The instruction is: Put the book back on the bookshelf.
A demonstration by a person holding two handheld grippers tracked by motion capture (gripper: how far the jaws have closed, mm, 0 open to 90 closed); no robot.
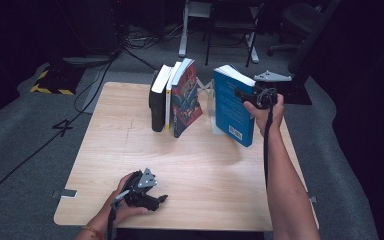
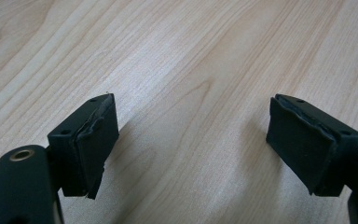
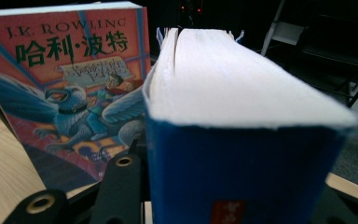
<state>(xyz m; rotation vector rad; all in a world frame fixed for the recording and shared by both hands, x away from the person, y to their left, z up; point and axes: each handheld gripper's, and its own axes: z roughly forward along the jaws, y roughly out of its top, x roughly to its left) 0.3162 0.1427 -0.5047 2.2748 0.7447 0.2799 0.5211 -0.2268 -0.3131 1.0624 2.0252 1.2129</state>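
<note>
Nearest the camera, at the lower left of the high view, the left gripper [image 1: 147, 196] rests low over the pale wooden table [image 1: 130, 150], its jaws spread apart with nothing between them. Up at the centre, a row of upright books [image 1: 172, 97] leans together, the red paperback with a winged creature on its cover [image 1: 186, 100] at its right end. Just right of it, the thick blue-covered paperback with white page edges [image 1: 232, 107] hangs tilted above the table's far right, clamped in the right gripper [image 1: 250, 95]. The grip looks to sit near one edge, so the heavy block could pivot or slip; swung in too fast, it might strike the red paperback and topple the row. Its cover is plain blue with a small white label low down.
</note>
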